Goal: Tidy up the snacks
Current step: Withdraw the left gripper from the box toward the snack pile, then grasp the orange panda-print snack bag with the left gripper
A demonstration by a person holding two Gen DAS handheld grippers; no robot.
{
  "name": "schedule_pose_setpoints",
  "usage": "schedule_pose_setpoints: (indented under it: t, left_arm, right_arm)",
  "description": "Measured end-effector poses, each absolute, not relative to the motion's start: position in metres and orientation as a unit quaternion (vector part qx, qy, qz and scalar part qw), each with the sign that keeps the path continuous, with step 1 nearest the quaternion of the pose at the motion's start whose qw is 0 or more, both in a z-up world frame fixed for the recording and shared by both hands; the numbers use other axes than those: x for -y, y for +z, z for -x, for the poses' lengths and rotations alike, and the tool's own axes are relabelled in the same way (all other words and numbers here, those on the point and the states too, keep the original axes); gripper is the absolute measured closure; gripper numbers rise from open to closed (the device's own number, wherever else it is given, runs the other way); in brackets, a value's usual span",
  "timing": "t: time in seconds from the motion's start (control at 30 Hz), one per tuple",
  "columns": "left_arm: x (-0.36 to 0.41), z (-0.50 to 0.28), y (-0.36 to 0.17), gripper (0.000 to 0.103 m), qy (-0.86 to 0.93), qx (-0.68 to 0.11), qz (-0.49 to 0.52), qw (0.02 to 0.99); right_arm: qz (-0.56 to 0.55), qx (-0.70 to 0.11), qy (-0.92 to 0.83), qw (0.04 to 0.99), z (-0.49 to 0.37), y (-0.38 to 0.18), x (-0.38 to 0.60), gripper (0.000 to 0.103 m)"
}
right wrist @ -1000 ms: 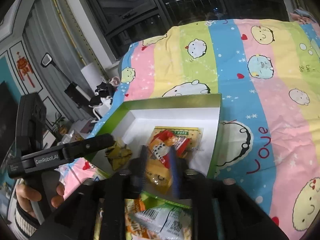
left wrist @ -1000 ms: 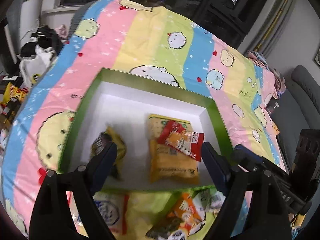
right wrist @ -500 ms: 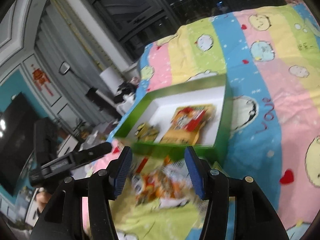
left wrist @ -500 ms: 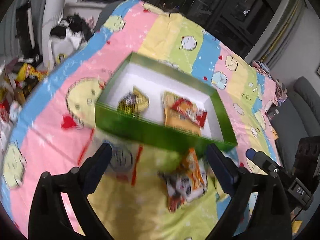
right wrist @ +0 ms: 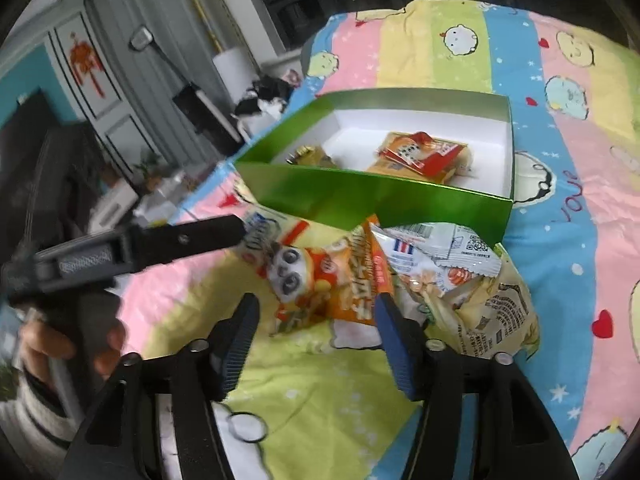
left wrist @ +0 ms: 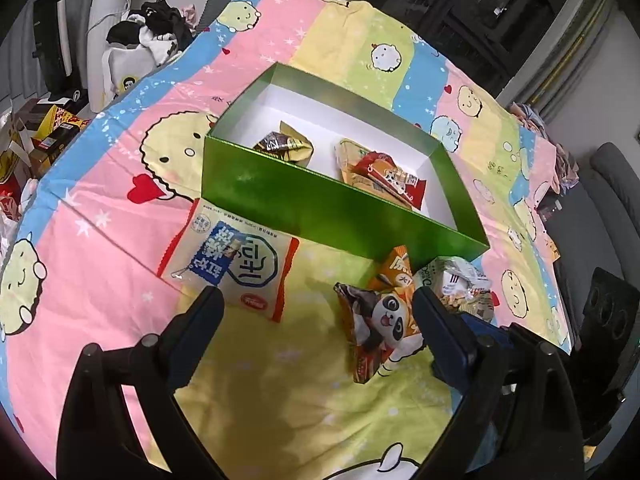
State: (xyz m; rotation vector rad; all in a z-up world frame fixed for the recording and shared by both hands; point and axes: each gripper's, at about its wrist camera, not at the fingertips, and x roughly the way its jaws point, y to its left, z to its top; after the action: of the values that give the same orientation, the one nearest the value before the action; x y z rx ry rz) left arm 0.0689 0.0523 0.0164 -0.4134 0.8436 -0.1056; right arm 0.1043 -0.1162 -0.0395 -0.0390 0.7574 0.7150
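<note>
Orange panda snack bag (right wrist: 324, 280) just beyond opening right tool (right wrist: 316, 308).

Green box (left wrist: 336, 204), open, white inside: brown packet (left wrist: 286, 146), yellow packet (left wrist: 356, 170) under red packet (left wrist: 390, 178). On bedspread beside it: white-blue packet (left wrist: 236, 262), orange panda packet (left wrist: 380, 316), pale packet (right wrist: 480, 292).

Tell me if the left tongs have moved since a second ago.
Yes. The left tongs pulled back from over the green box toward the camera; they now hang open over the packets on the blanket in front.
</note>
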Motion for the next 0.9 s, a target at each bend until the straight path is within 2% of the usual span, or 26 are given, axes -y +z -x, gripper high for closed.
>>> schedule_pose_setpoints:
  t: [0.17,0.5,0.63,0.73,0.83,0.9]
  left_arm:
    - [-0.046,-0.074,0.01,0.008,-0.057,-0.416,0.197,0.886]
    - [-0.032,-0.086,-0.006,0.008,-0.076,-0.437,0.195,0.875]
    - [-0.031,-0.089,-0.009,0.008,-0.08,-0.443,0.203,0.87]
    - [-0.033,-0.09,-0.01,0.009,-0.077,-0.442,0.199,0.872]
    - [-0.035,-0.091,-0.012,0.017,-0.079,-0.443,0.201,0.87]
    - [-0.037,-0.091,-0.014,0.019,-0.082,-0.444,0.205,0.868]
  right_arm:
    - [0.018,-0.379,0.326,0.866,-0.114,-0.053,0.115,0.039]
    - [0.04,-0.389,0.313,0.865,-0.127,-0.062,0.099,0.029]
    - [0.044,-0.393,0.332,0.856,-0.127,-0.064,0.088,0.029]
    - [0.023,-0.388,0.373,0.843,-0.122,-0.06,0.087,0.029]
    - [0.014,-0.391,0.375,0.84,-0.121,-0.061,0.088,0.029]
    - [0.006,-0.393,0.375,0.839,-0.121,-0.063,0.09,0.03]
